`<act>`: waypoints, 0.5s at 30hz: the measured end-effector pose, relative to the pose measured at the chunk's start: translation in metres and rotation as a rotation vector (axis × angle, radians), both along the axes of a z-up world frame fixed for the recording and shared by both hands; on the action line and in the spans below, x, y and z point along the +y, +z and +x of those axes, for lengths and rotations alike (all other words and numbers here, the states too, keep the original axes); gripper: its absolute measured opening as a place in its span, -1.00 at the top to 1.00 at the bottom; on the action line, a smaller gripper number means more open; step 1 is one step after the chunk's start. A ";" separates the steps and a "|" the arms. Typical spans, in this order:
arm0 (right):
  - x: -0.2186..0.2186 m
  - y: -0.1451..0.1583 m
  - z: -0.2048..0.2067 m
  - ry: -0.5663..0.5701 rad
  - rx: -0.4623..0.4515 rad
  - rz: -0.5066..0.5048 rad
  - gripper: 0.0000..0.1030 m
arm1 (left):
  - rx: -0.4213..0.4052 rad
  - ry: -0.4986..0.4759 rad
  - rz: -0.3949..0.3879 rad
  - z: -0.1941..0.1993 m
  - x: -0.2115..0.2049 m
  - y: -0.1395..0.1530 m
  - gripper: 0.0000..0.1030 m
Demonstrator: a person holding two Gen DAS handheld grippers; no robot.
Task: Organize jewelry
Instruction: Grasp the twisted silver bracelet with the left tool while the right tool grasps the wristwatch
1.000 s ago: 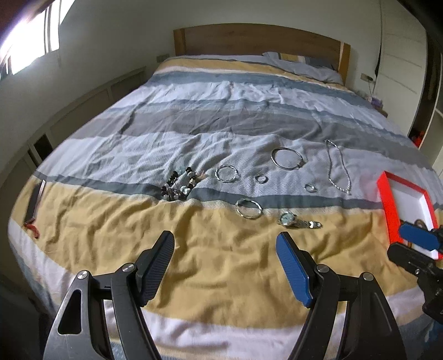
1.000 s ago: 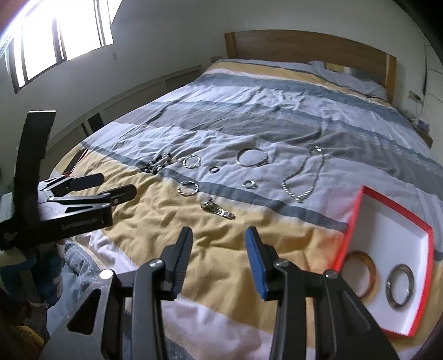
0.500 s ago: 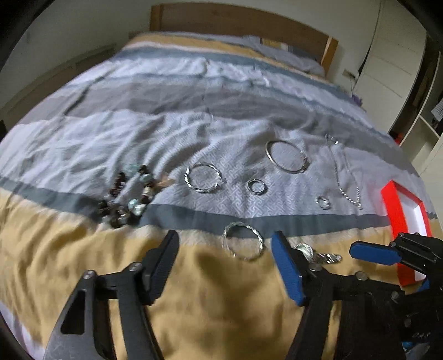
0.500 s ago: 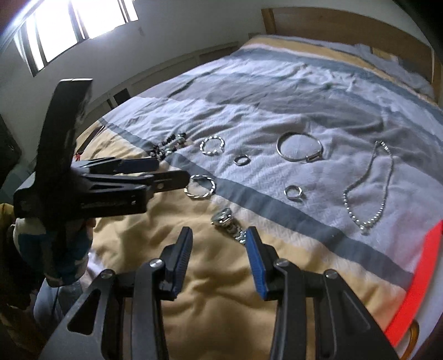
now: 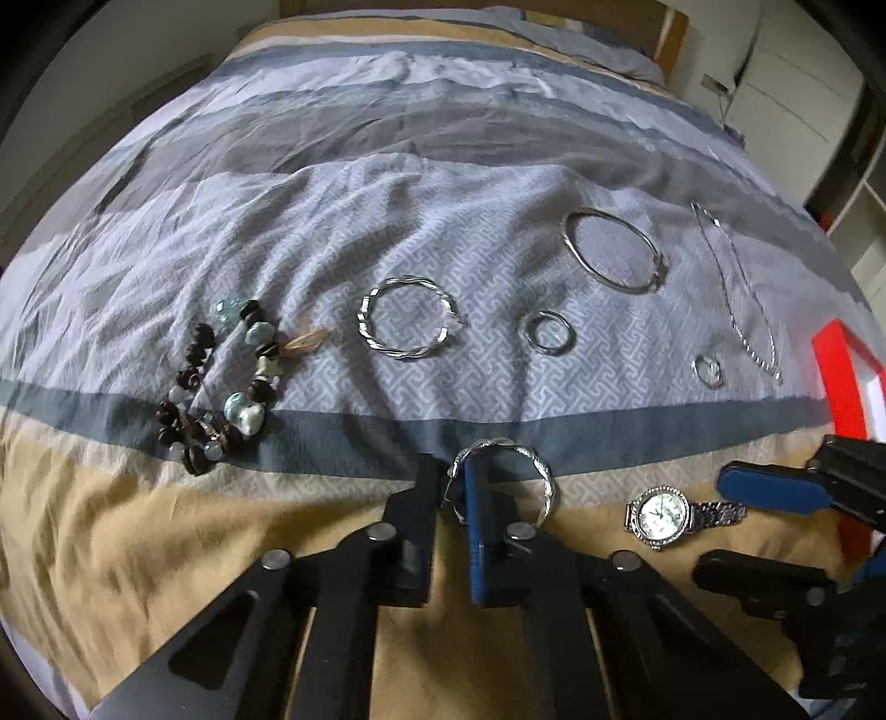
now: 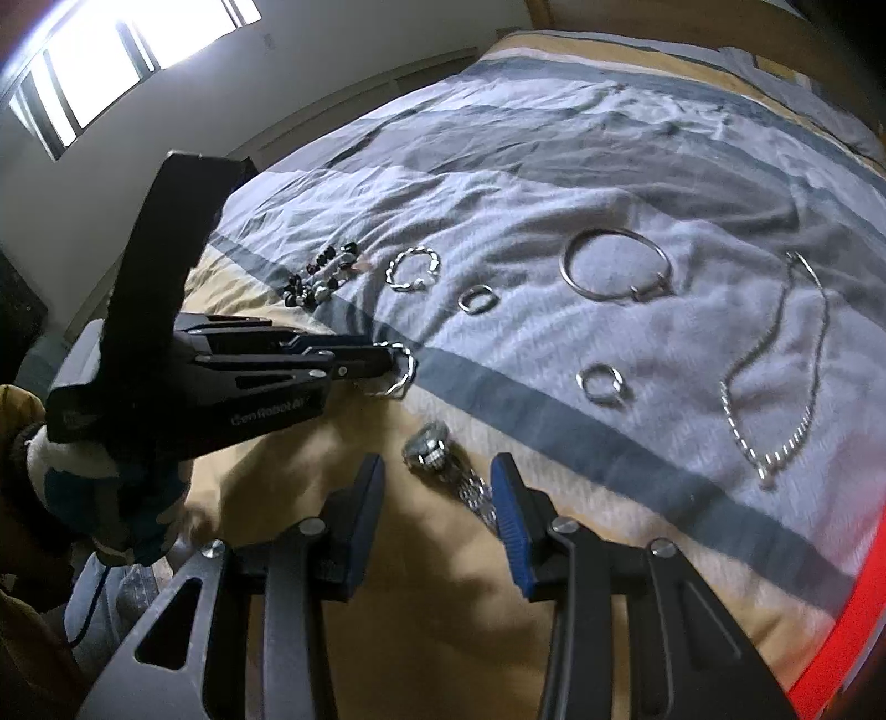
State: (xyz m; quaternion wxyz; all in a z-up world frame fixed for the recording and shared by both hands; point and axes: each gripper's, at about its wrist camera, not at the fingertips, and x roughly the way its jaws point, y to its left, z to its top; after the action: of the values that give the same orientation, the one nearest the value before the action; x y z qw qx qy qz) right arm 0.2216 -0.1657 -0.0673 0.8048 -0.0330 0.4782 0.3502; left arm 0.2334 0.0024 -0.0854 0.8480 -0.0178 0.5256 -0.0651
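Note:
My left gripper is shut on the near-left rim of a twisted silver bangle on the bed; the right wrist view shows that gripper pinching the bangle. My right gripper is open, its fingers either side of a silver watch, just above it. The watch lies by the right gripper's blue finger. A second twisted bangle, a plain bangle, two small rings, a chain and a beaded bracelet lie beyond.
A red-rimmed box sits at the right, its edge also in the right wrist view. The striped duvet is wrinkled. A wooden headboard and a window lie beyond.
Both grippers moved forward and down toward the jewelry. My left gripper closed on the near twisted bangle. My right gripper came over the watch, still open.

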 end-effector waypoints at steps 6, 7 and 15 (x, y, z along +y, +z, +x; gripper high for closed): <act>0.016 -0.017 0.010 0.043 0.026 -0.031 0.28 | -0.012 0.019 -0.014 -0.003 0.012 0.011 0.89; 0.015 -0.020 0.009 0.041 0.030 -0.037 0.34 | -0.016 0.019 -0.014 -0.004 0.013 0.013 0.89; 0.008 -0.015 0.006 -0.002 0.060 -0.009 0.57 | -0.020 0.031 -0.004 -0.007 0.011 0.026 0.89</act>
State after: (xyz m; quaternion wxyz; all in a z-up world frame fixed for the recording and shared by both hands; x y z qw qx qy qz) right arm 0.2276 -0.1574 -0.0827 0.7904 -0.0255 0.5036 0.3480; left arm 0.2264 0.0133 -0.0590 0.8541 -0.0268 0.5168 -0.0531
